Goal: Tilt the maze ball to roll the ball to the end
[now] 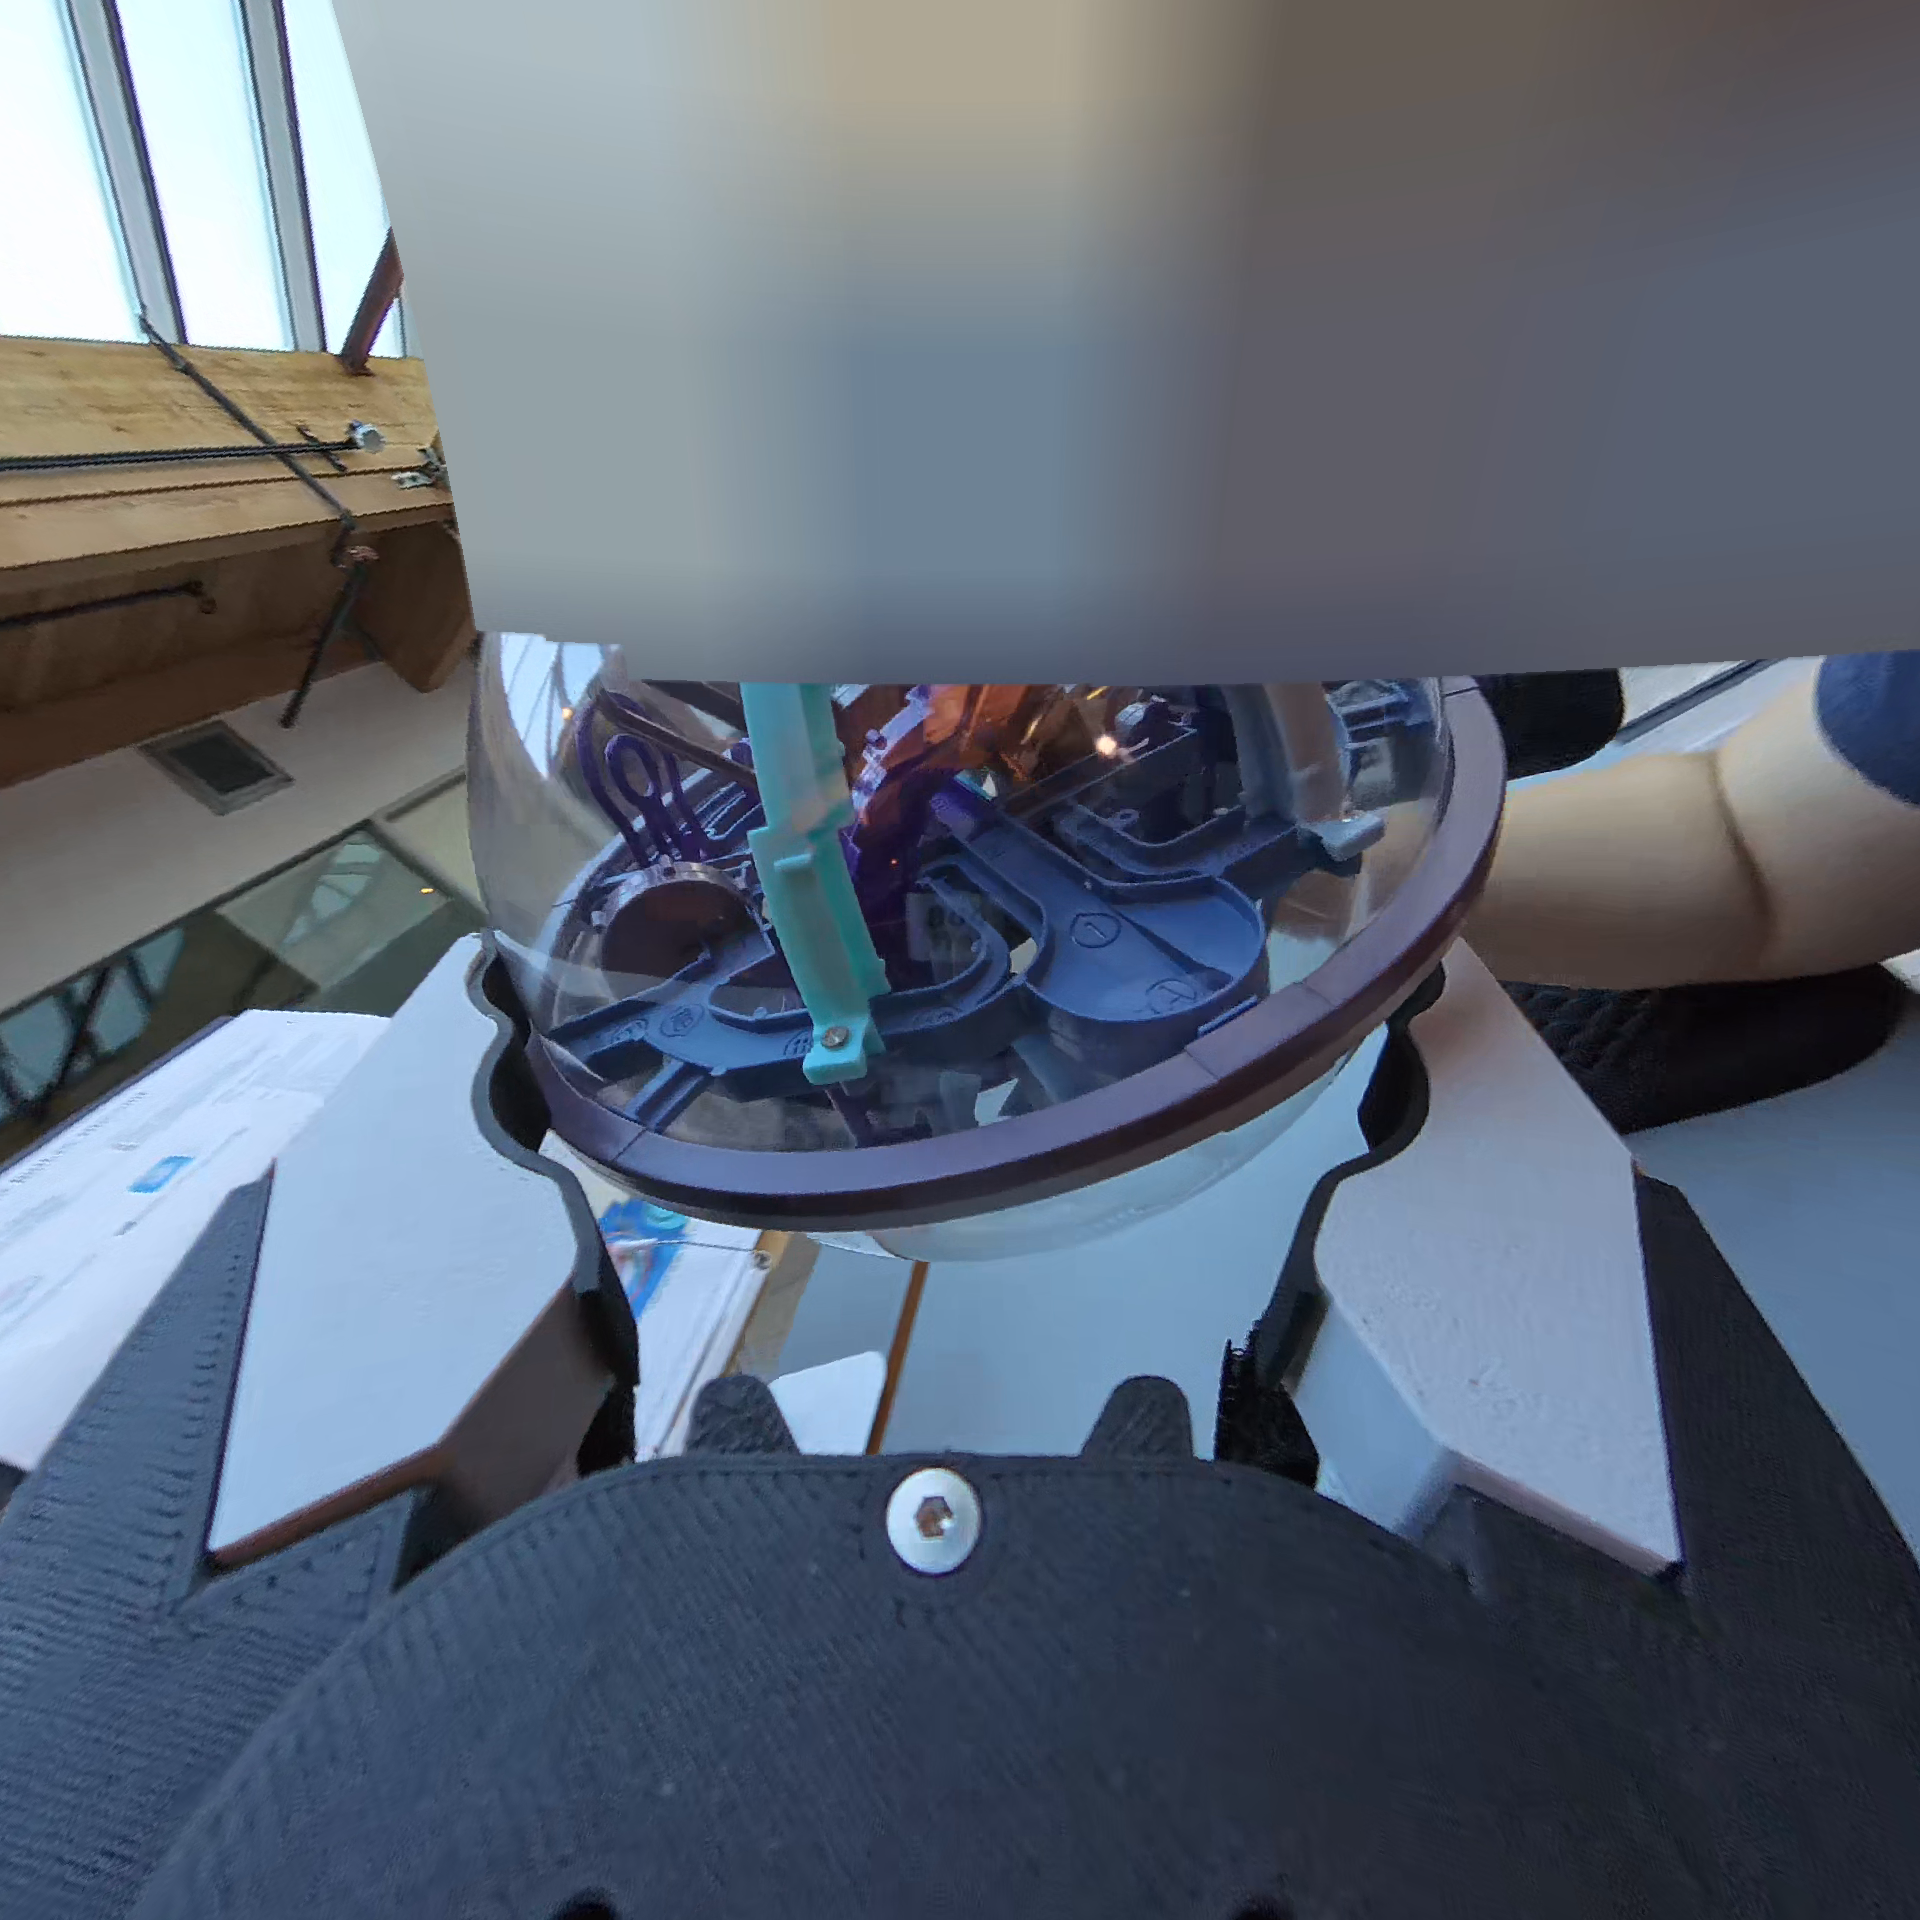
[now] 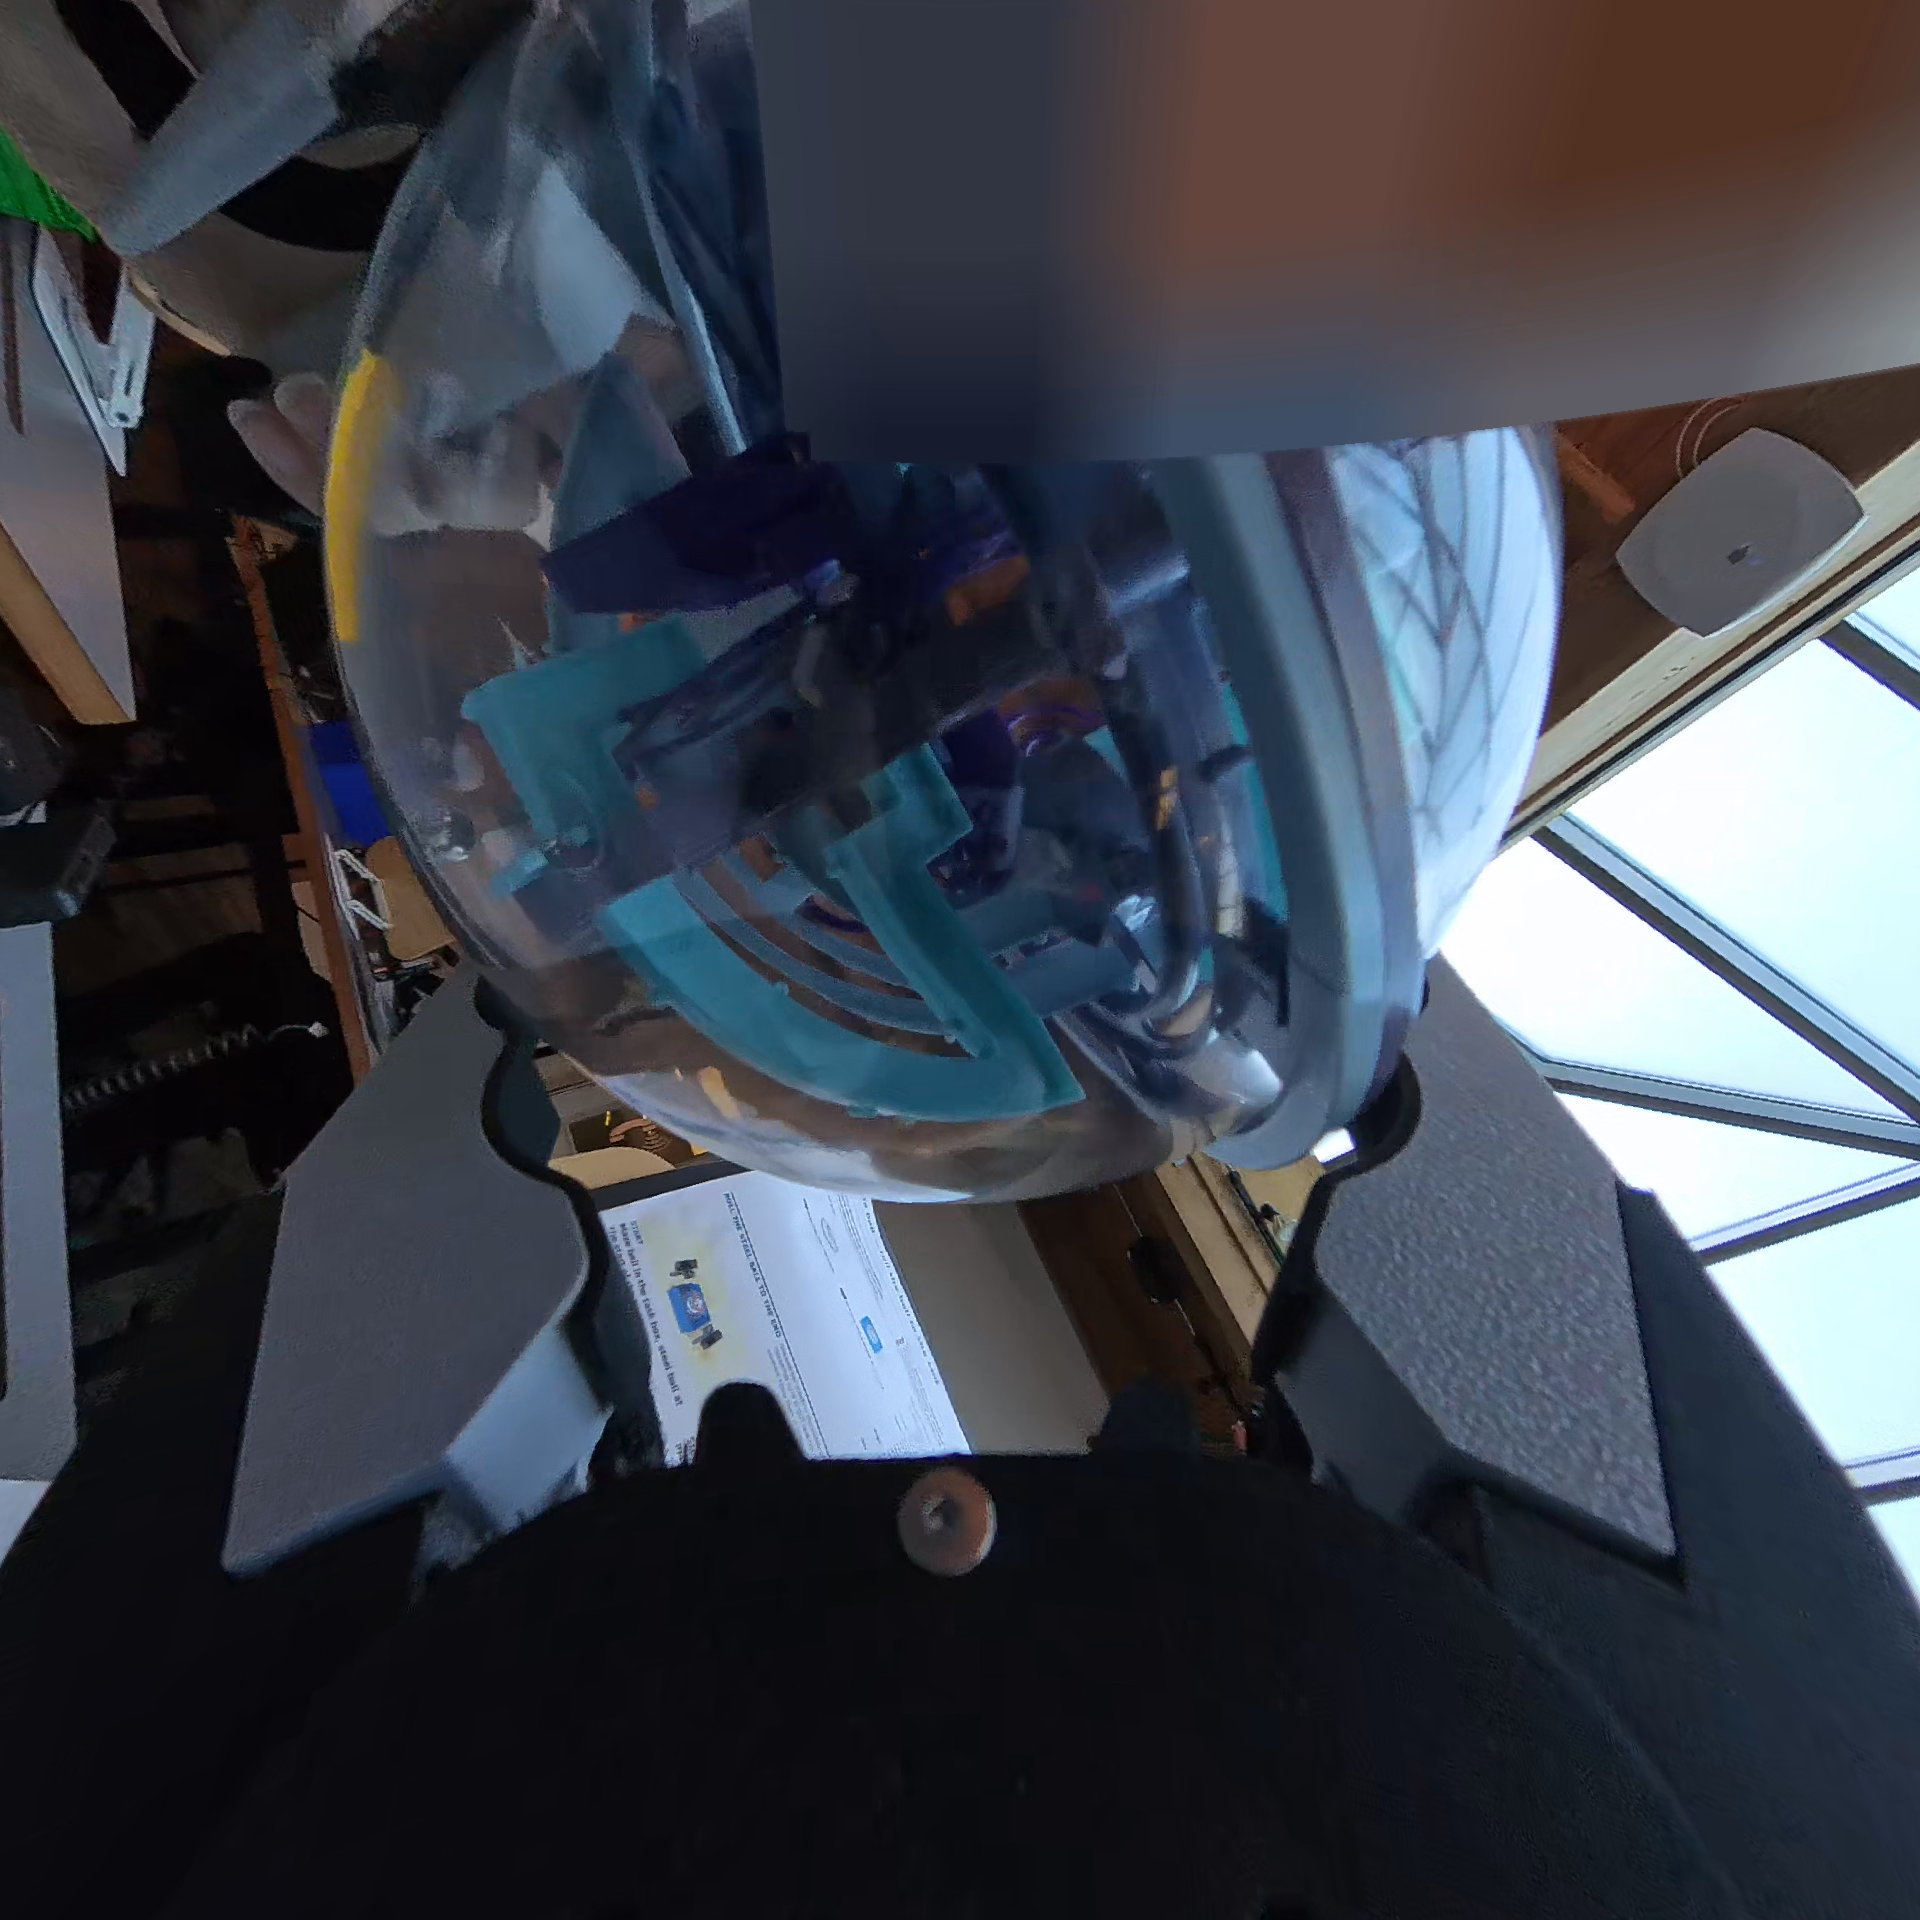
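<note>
The maze ball (image 1: pixel 966 935) is a clear sphere with a dark ring around its middle, blue tracks and a teal strip inside. My left gripper (image 1: pixel 956 1049) is shut on it, one finger pressed against each side below the ring. In the right wrist view the maze ball (image 2: pixel 852 831) shows teal curved tracks and a grey ring. My right gripper (image 2: pixel 945 1081) is shut on it too, with a finger on each side. The ball is held up in the air, tilted. I cannot make out the small rolling ball inside.
A person's bare arm (image 1: pixel 1662 862) reaches in at the right, with black fabric (image 1: pixel 1683 1049) below it. A hand (image 2: pixel 301 436) shows behind the sphere. A lit screen (image 2: pixel 831 1330) lies below. Wooden beams (image 1: pixel 208 447) and windows (image 2: pixel 1714 883) are behind.
</note>
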`<state>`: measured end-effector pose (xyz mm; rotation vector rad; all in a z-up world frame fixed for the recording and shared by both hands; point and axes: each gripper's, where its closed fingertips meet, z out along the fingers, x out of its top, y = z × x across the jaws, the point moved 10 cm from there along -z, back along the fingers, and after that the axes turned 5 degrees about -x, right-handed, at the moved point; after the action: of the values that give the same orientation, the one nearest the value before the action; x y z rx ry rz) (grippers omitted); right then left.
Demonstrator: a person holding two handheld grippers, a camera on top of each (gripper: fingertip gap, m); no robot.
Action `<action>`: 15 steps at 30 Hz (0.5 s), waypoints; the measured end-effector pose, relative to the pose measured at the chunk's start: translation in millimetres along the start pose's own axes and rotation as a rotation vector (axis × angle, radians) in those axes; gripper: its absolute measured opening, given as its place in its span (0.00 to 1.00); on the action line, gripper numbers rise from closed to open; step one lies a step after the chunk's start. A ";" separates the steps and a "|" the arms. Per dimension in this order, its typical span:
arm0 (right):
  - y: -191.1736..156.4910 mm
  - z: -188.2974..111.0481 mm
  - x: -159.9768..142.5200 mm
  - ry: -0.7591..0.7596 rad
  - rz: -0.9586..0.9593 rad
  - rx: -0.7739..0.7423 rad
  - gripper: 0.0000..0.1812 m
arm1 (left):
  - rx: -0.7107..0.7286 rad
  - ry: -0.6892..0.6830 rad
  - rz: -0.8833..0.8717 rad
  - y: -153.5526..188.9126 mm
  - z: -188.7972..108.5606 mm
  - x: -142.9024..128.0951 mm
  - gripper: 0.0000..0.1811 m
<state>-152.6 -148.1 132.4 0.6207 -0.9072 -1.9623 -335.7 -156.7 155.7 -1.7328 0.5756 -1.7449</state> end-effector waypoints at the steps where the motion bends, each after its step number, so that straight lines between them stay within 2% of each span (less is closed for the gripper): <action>1: 0.2 -0.3 -0.5 -0.002 -0.005 -0.015 0.86 | 0.015 -0.014 0.024 1.9 1.3 2.2 0.87; 15: 6.6 -5.5 -2.8 -0.003 0.010 -0.143 0.84 | 0.147 -0.090 0.227 24.8 16.5 25.5 0.87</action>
<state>-144.0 -150.0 134.4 0.5304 -0.7619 -1.9997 -315.5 -190.1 158.2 -1.5700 0.5660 -1.5048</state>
